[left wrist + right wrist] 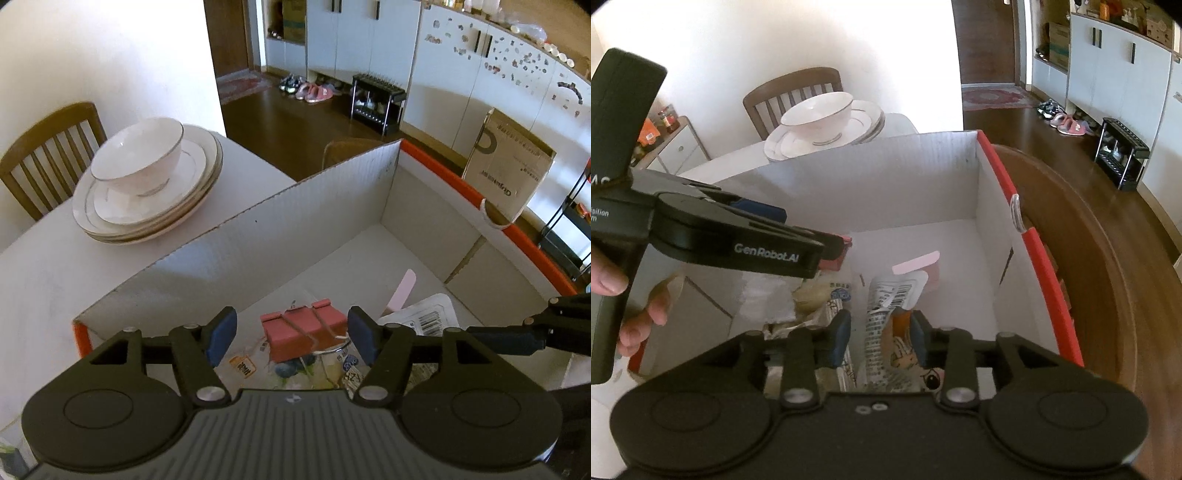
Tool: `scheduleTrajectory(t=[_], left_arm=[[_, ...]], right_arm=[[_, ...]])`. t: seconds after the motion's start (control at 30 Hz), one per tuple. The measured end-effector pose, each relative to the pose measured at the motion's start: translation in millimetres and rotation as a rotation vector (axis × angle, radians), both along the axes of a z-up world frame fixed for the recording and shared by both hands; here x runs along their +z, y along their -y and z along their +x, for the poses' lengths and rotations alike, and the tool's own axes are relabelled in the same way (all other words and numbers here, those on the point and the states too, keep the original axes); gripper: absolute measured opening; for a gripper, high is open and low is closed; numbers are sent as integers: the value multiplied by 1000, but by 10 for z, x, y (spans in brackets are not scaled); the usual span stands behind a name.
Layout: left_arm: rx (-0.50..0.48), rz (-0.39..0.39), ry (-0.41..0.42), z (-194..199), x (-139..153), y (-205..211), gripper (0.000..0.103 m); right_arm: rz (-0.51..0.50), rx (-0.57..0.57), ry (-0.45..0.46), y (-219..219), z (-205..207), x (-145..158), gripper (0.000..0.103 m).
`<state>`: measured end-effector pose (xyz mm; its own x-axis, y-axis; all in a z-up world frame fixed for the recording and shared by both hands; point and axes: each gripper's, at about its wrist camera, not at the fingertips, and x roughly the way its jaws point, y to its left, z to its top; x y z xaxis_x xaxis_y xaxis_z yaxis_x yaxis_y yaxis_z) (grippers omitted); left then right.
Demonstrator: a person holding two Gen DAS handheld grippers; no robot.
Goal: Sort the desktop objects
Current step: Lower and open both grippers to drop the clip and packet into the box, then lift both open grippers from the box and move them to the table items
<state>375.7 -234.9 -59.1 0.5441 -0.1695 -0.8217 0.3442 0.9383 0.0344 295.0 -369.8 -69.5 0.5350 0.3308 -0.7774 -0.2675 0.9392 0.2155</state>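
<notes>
A white cardboard box [295, 236] with an orange rim holds the sorted objects; it also shows in the right wrist view [916, 184]. My left gripper [291, 334] is open above a pink binder clip [303, 326] that lies on snack packets inside the box. My right gripper [881, 332] is open over a white barcoded packet [886, 295] and an orange item [900, 321] in the box. A pale pink strip [400, 291] lies further in. The left gripper's body [738, 240] crosses the right wrist view.
A white bowl [140, 155] sits on stacked plates [147, 206] on the white table left of the box. A wooden chair [44, 147] stands behind the table. A brown round table edge [1108, 295] lies right of the box.
</notes>
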Motion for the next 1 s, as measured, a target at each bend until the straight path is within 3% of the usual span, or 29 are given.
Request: scheduleTrajectory(t=[0.27, 0.37, 0.57, 0.7, 0.87, 1.0], left_arm=[[-1, -57, 45, -257, 220, -118, 66], [-6, -74, 67, -385, 310, -166, 66], [-20, -101, 99, -619, 473, -256, 66], [-18, -126, 110, -772, 542, -344, 66], [-22, -157, 124, -954, 607, -458, 68], [-18, -179, 143, -1106, 653, -595, 71]], right_arm=[[9, 13, 16, 11, -81, 177, 36], [25, -3, 14, 34, -110, 221, 48], [17, -14, 40, -8, -175, 302, 53], [12, -11, 64, -71, -243, 358, 65], [2, -1, 79, -161, -352, 411, 66], [-5, -2, 97, -243, -451, 448, 73]])
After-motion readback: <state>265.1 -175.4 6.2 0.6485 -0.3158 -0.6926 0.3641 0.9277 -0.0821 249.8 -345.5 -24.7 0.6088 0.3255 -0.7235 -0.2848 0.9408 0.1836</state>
